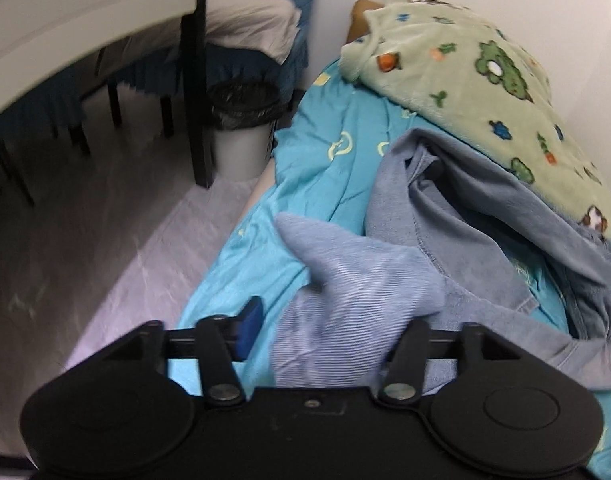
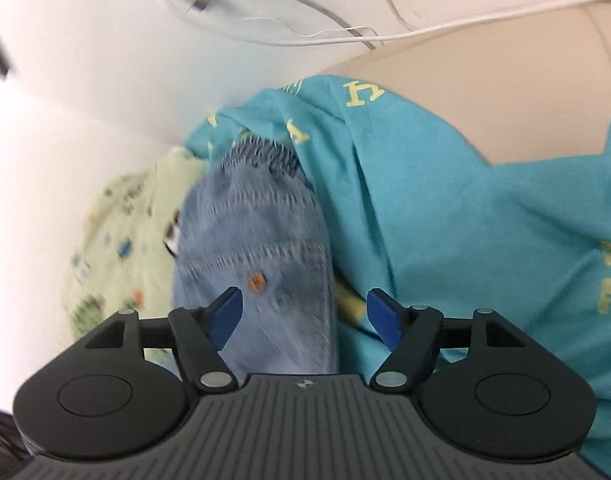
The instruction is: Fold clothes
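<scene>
Left wrist view: my left gripper (image 1: 325,332) has its jaws apart, and a fold of the jeans (image 1: 457,240) lies loose between them at the lower centre, so nothing is clamped. The jeans sit crumpled on the blue sheet (image 1: 325,160), under the green blanket (image 1: 485,80).

In the right wrist view, my right gripper (image 2: 303,316) is also apart, with the jeans (image 2: 261,240) between, not pressed. I judge both have let go so the cloth can settle.

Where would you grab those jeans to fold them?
Probably the fabric by the pocket rivet on the jeans, coming straight ahead: it already lies between the right gripper's open blue fingers, with a free edge beside the teal sheet.
</scene>
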Tool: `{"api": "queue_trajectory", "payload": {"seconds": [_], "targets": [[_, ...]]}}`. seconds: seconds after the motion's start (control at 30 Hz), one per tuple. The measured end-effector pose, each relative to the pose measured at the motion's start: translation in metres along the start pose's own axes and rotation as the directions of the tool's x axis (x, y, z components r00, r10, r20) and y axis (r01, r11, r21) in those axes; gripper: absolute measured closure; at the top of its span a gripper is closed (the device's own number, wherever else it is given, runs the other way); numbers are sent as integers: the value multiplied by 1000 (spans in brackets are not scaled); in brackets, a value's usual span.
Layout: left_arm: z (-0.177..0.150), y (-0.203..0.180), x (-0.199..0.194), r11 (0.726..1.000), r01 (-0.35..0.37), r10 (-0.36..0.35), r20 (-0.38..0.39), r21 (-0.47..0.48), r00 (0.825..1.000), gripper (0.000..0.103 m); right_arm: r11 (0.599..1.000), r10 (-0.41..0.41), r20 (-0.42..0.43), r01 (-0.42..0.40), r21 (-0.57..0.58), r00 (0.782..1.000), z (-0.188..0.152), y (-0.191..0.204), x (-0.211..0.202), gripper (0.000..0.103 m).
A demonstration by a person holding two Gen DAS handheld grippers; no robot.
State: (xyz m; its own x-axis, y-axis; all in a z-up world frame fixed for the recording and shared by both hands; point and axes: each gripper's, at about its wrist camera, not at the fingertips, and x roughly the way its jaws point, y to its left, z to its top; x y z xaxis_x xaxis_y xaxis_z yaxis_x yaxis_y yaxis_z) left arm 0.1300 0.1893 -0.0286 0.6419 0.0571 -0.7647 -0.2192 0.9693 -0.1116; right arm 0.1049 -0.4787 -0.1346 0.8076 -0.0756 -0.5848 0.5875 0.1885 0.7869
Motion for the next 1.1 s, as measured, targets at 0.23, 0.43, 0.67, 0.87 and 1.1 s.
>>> {"api": "queue_trajectory", "payload": {"seconds": [0.23,0.43,0.67,0.87,1.1], "targets": [[-6,39,20,998,-48,46,-56,-43,997,43,989,95,-29,-92,116,995,36,-2,45,31],[-18,87,36,973,-157,138,-115,-171,984,42,988,147,-57,-144,61,987,41,-3,79,30],[2,34,25,995,-87,87,3,-45,996,41,984,164,8,-163,-67,986,22,22,72,77],[13,-63,19,988,93,-106,104,120,989,40,880,183,78,-128,-457,980,-27,85,38,89],[-23,-168,34,935,231,-258,69,269,964,40,757,93,-99,-135,-640,991,-85,96,65,91]]}}
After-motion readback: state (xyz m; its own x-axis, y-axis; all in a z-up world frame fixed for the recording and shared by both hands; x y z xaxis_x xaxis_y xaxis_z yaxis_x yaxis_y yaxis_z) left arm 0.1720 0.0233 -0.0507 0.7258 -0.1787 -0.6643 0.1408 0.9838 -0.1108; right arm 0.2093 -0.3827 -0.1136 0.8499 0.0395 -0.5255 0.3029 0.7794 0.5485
